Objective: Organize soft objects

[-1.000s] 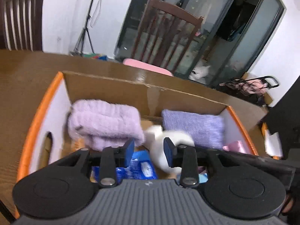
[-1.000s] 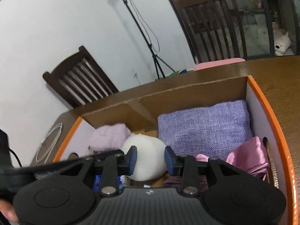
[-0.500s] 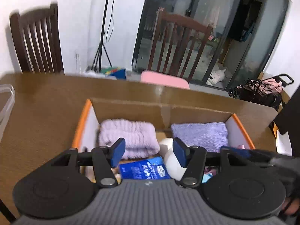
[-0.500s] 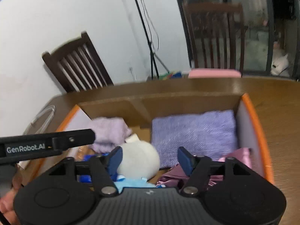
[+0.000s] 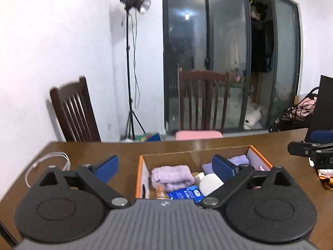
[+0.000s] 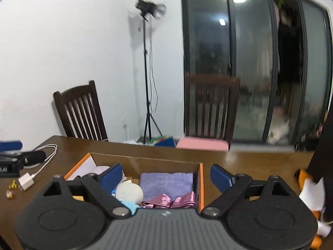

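An orange-edged cardboard box [image 5: 140,173] stands on the wooden table and also shows in the right wrist view [image 6: 200,179]. It holds a fluffy lilac towel [image 5: 171,177], a folded purple cloth [image 6: 166,182], a white round soft ball [image 6: 129,192], a pink satin piece [image 6: 172,201] and a blue packet [image 5: 185,193]. My left gripper [image 5: 165,168] is open and empty, raised above and short of the box. My right gripper [image 6: 166,176] is open and empty, likewise raised.
A white charger and cable [image 6: 31,179] lie on the table at the left. An orange-and-white plush toy [image 6: 312,189] lies at the right. Two dark wooden chairs [image 5: 77,112] stand behind the table, one with a pink cushion [image 5: 198,134]. A light stand [image 5: 131,62] is at the wall.
Both grippers have opened wide and pulled up and back from the box. The box contents now look smaller and farther away.
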`<state>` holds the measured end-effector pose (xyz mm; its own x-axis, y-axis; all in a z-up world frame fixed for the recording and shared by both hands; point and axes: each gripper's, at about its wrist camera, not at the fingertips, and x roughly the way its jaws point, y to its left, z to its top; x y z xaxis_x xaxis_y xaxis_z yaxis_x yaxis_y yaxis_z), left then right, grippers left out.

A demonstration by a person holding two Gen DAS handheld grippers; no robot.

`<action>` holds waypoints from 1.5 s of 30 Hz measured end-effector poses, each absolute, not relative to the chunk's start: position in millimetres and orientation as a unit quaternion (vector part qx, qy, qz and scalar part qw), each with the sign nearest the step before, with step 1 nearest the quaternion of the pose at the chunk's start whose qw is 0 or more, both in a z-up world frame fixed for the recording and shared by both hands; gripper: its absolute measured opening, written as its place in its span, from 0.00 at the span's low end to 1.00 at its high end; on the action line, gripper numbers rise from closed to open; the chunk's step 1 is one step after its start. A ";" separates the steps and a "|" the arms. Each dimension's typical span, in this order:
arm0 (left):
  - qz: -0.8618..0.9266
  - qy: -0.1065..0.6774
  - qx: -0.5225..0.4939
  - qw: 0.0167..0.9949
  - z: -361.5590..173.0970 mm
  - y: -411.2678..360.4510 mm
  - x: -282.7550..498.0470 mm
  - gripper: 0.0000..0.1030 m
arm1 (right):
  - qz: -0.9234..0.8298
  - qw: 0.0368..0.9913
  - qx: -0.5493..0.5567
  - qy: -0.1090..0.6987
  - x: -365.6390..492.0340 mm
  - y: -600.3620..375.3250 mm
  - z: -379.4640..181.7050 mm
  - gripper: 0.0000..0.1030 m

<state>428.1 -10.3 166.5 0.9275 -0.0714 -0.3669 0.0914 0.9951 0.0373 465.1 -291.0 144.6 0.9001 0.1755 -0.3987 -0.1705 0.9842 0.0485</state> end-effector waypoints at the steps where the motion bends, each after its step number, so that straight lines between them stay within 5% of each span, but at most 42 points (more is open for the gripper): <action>1: -0.039 0.170 0.027 0.984 166.2 -9.3 419.3 0.98 | 0.090 0.977 0.000 0.195 456.5 -288.9 145.7 0.92; 4: -0.023 0.117 0.026 0.993 162.8 -7.0 394.4 1.00 | 0.088 0.985 -0.012 0.145 425.8 -286.9 144.7 1.00; 10: -0.003 0.097 0.016 0.995 156.7 -4.4 362.5 1.00 | 0.074 0.993 0.020 0.093 383.2 -289.7 132.8 1.00; 45: -0.011 0.031 0.041 0.999 39.5 16.6 46.5 1.00 | 0.122 0.989 0.027 0.084 43.8 -273.7 2.5 1.00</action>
<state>46.5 16.6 39.5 0.9978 -0.0190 -0.0629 0.0241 0.9963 0.0821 43.8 -273.7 2.5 0.9563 0.2457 -0.1586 -0.2368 0.9688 0.0734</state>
